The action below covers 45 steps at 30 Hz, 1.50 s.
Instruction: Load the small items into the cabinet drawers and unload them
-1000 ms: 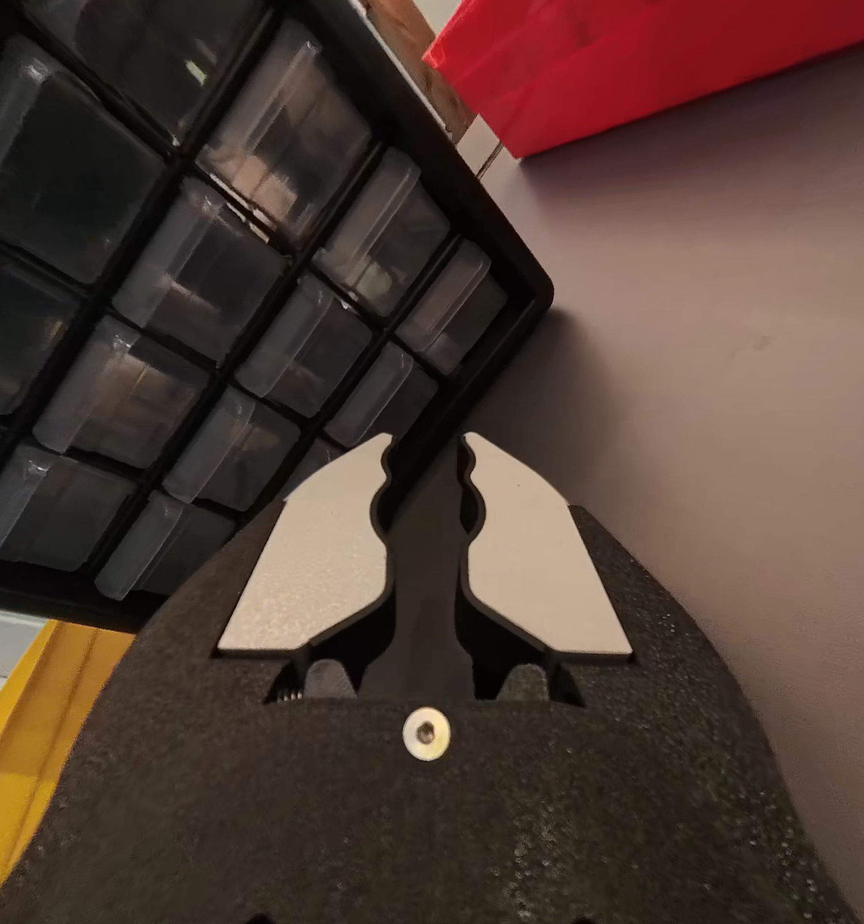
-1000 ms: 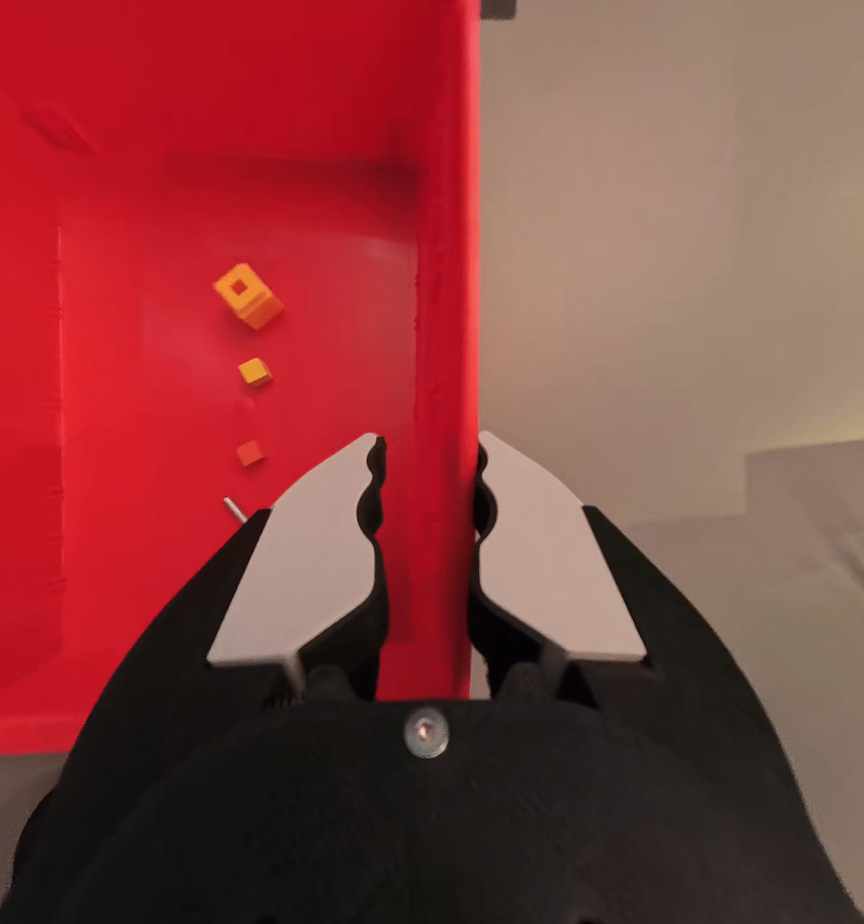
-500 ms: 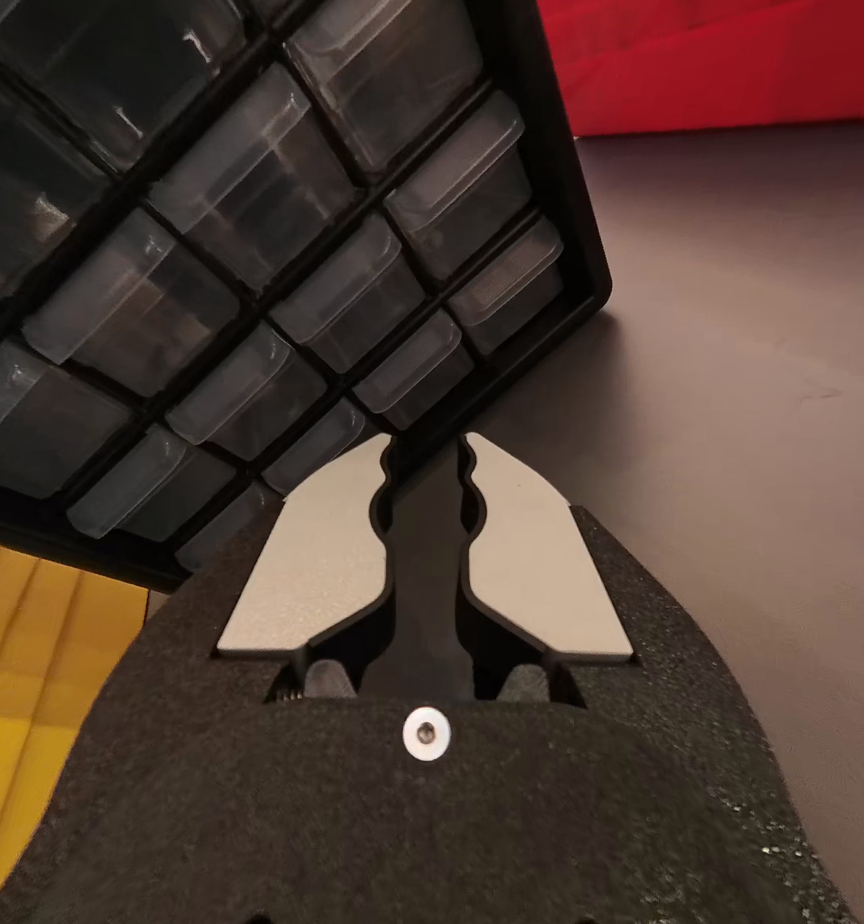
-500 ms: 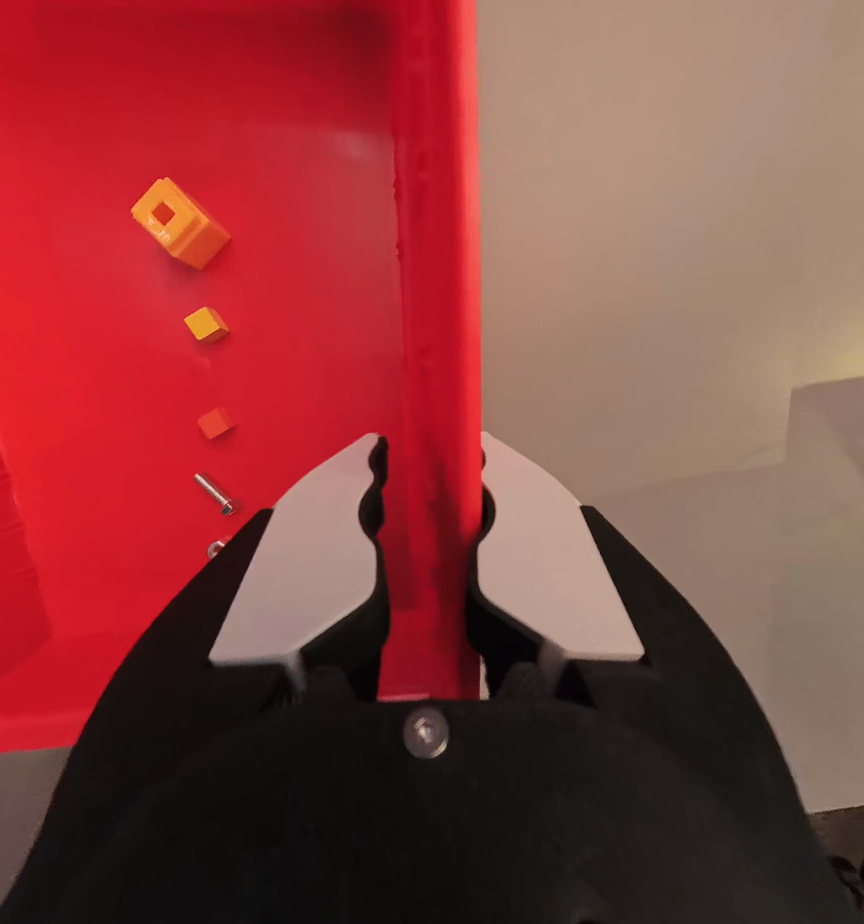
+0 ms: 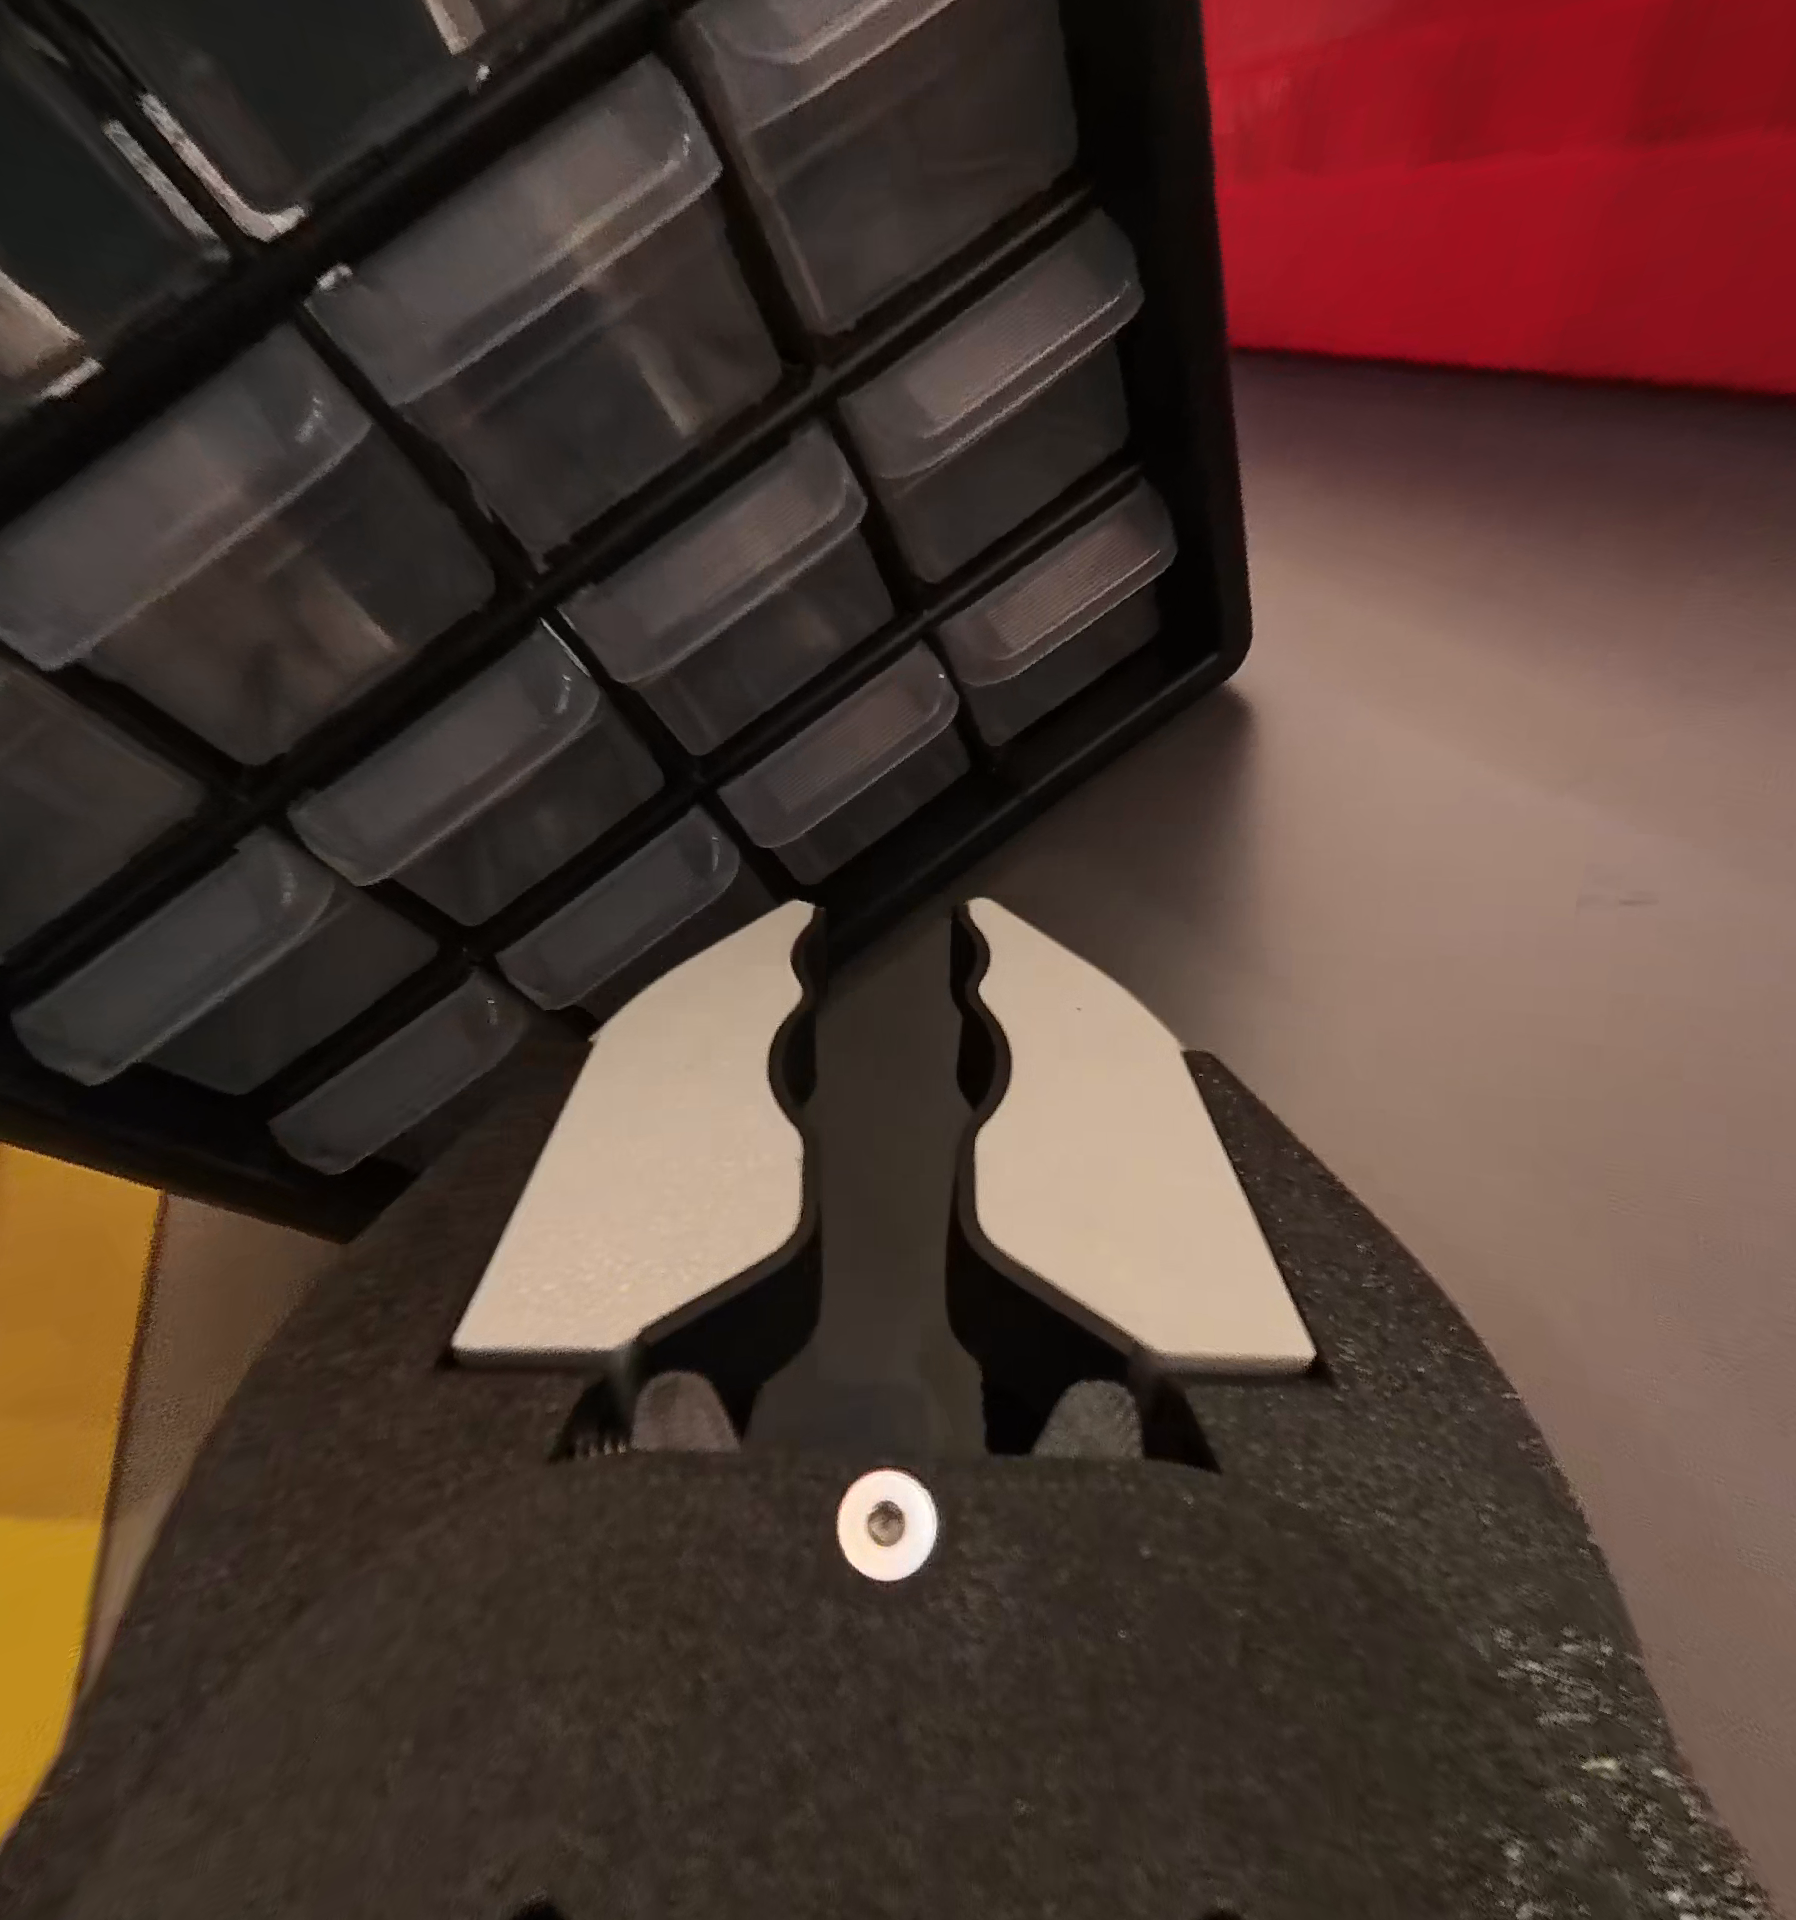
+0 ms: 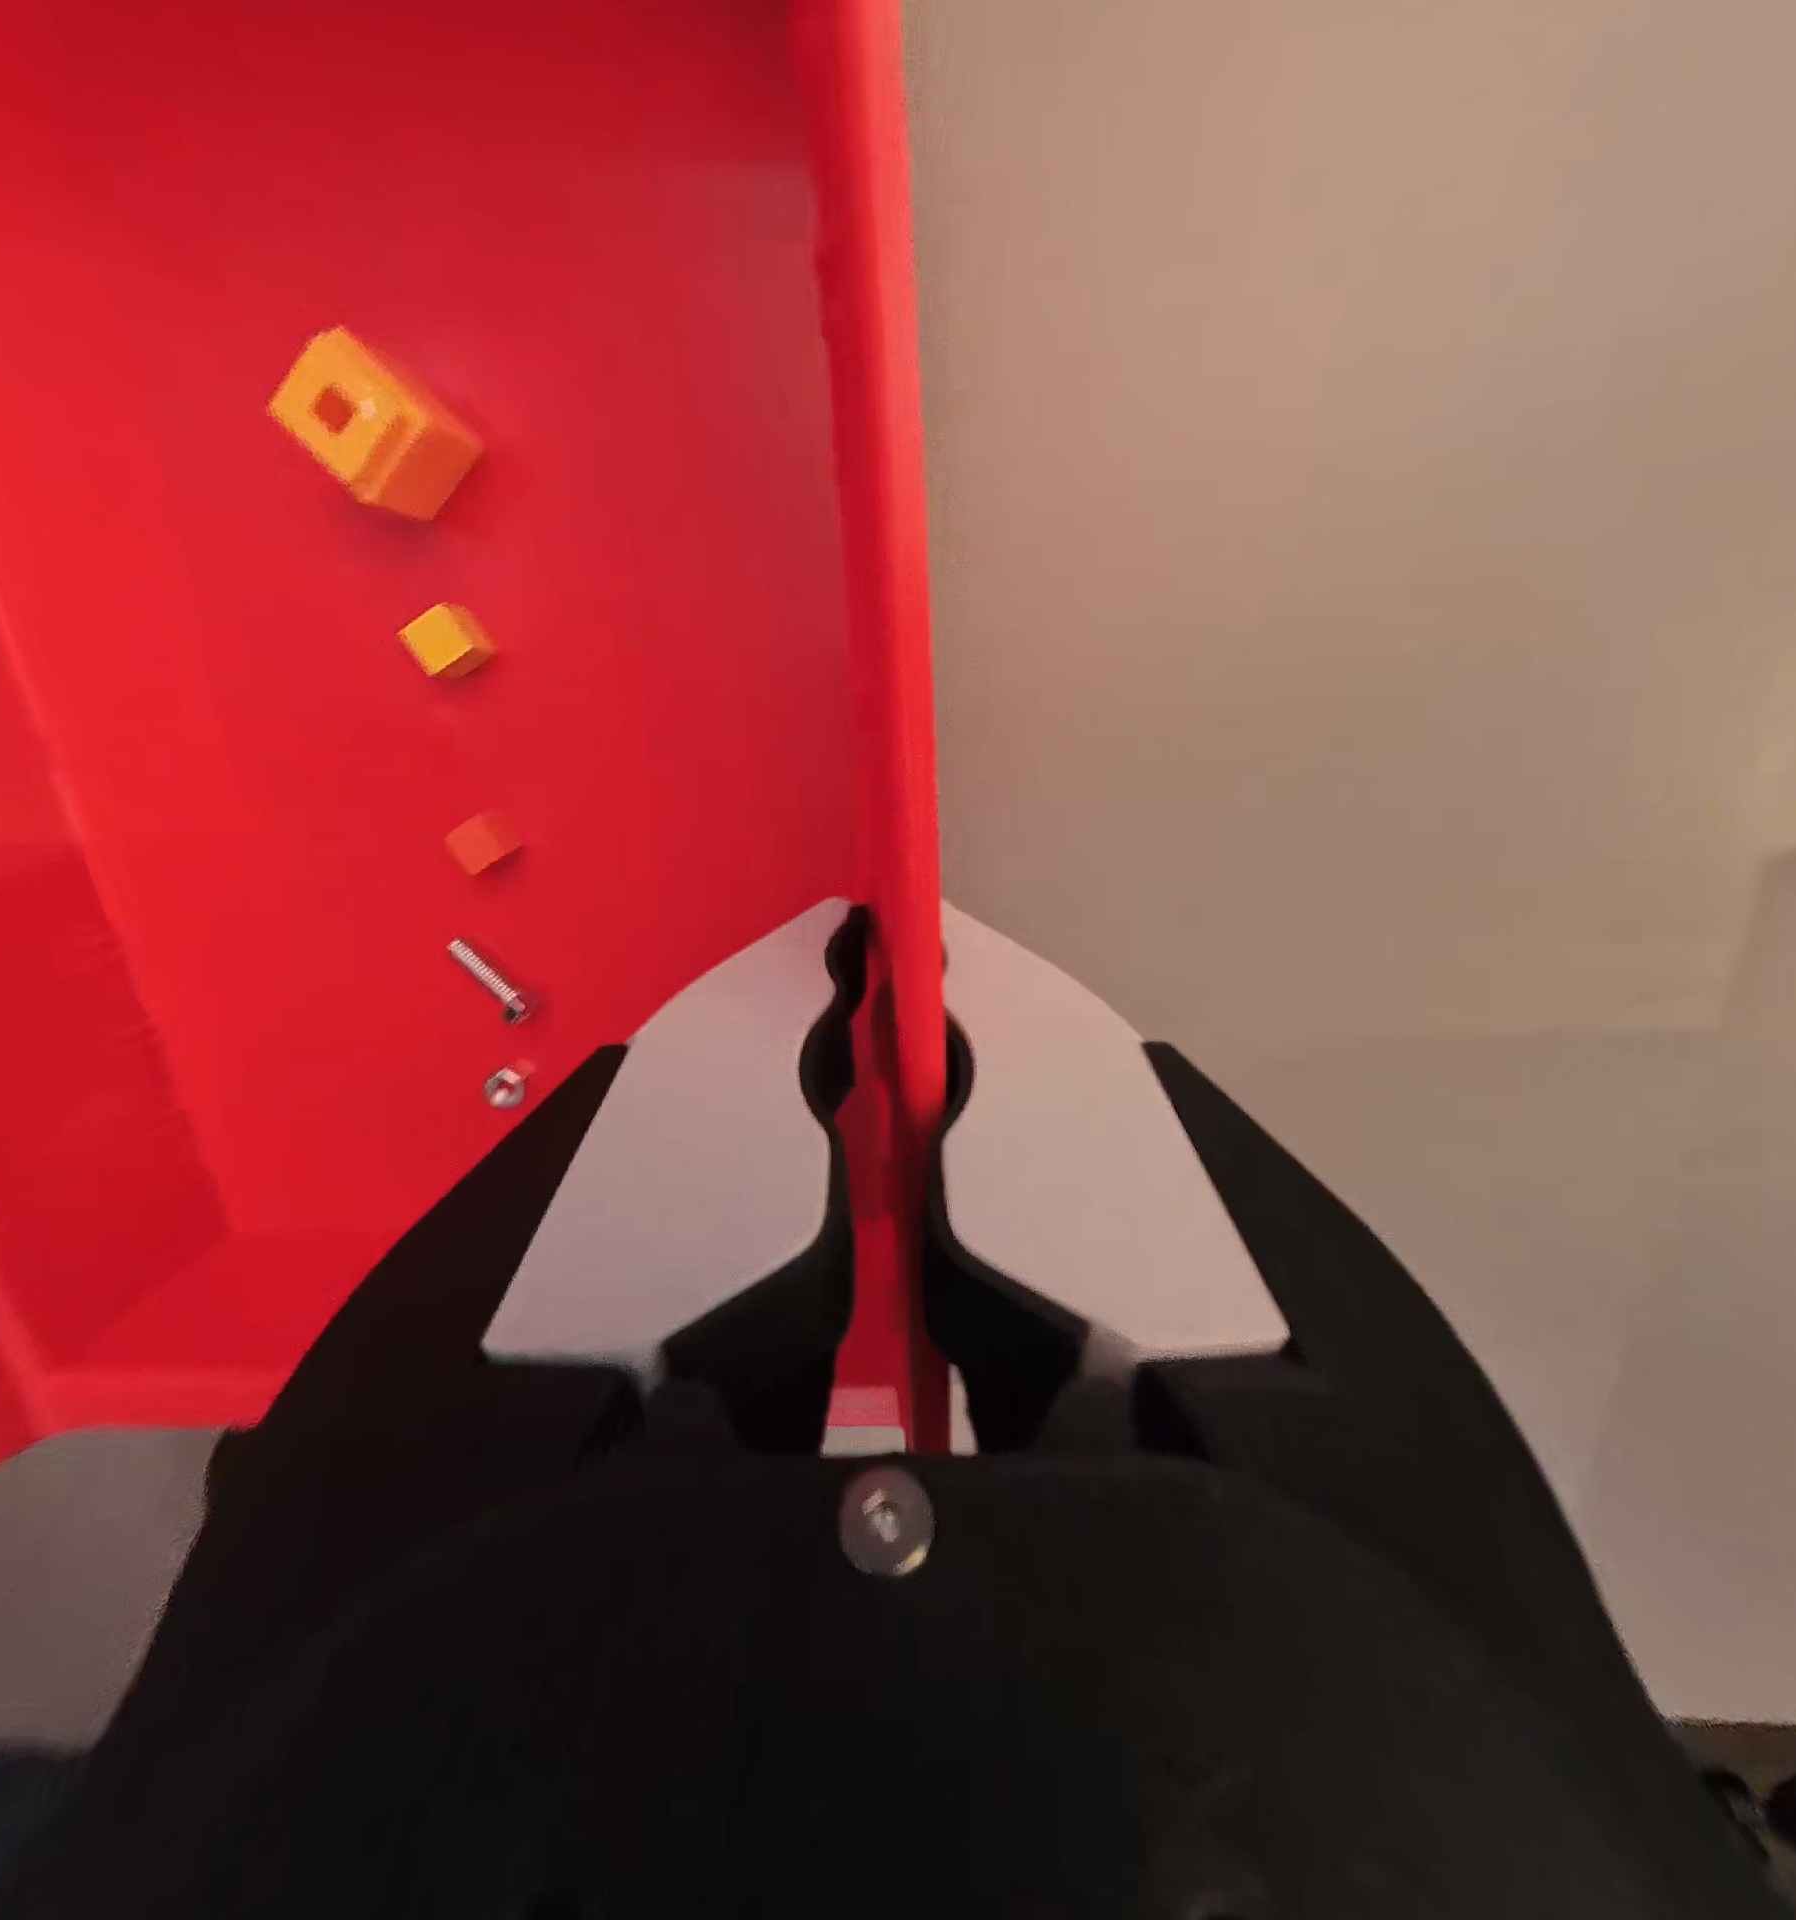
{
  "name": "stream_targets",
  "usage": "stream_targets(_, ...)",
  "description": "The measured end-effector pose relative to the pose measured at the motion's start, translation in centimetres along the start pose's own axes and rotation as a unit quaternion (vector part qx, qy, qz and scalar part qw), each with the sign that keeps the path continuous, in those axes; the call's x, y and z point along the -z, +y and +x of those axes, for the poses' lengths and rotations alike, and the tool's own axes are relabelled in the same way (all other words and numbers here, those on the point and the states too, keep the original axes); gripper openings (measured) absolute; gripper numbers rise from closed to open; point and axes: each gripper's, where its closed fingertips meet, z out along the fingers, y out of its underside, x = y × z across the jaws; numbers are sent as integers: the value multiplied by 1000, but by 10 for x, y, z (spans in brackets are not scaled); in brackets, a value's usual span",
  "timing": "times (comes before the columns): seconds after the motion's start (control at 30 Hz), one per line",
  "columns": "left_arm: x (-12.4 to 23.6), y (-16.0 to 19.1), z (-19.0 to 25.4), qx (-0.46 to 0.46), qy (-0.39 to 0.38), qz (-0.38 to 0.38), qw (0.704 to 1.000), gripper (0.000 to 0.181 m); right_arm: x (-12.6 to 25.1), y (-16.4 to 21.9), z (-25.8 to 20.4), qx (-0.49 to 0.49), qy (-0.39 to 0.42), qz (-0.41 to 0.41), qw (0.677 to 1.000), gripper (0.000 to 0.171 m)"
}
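On the counter (image 5: 1496, 935), the right hand-held gripper (image 6: 894, 925) clamps the red bin's (image 6: 665, 312) side wall, seemingly to steady it for picking out its blocks (image 6: 374, 436) and screw (image 6: 489, 982), while the left hand-held gripper (image 5: 889, 914) grips the drawer cabinet's (image 5: 1221, 416) frame.

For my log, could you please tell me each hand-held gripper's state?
Left hand-held gripper: shut on the cabinet frame.
Right hand-held gripper: shut on the red bin wall.
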Motion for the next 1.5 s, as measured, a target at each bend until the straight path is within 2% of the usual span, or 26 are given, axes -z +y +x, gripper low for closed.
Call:
stream_targets(0.13,2,3,6,-12,12,-7,1000,22,3,21,-16,-25,-91,-37,995,9)
stream_targets(0.23,12,-2,3,-15,15,-7,1000,21,5,31,-19,-34,-102,-50,993,10)
stream_targets(0.4,68,-22,-34,46,41,14,998,20,3,32,-20,-16,-95,-87,992,14)
stream_targets(0.47,95,-16,-72,62,33,0,998,21,-1,27,-18,-23,-83,-92,992,24)
stream_targets(0.57,131,12,-159,77,-23,-52,995,31,-11,26,-18,-16,-65,-124,990,24)
stream_targets(0.63,153,44,-228,92,-73,-119,986,40,-17,32,-12,-2,-36,-160,987,16)
stream_targets(0.7,172,79,-285,131,-93,-195,967,41,-17,32,-17,-12,-53,-169,984,6)
stream_targets(0.8,190,114,-350,203,-108,-235,944,41,-17,33,-17,-32,-67,-171,983,6)
stream_targets(0.9,193,144,-391,242,-118,-261,927,49,-17,33,-17,-31,-66,-170,983,6)
stream_targets(1.0,175,170,-398,276,-81,-289,913,57,-16,34,-17,-23,-61,-170,983,5)
stream_targets(1.13,147,197,-378,321,5,-348,881,58,-13,41,-12,-40,-71,-167,983,4)
stream_targets(1.3,131,224,-361,315,48,-409,855,41,7,59,0,-67,-93,-158,981,5)
stream_targets(1.33,130,229,-358,307,53,-421,852,34,13,62,2,-78,-103,-151,980,5)
stream_targets(1.4,130,235,-358,284,54,-437,852,8,29,66,8,-86,-112,-132,981,5)
stream_targets(1.5,131,234,-356,290,72,-443,845,6,56,77,21,-80,-93,-118,985,5)
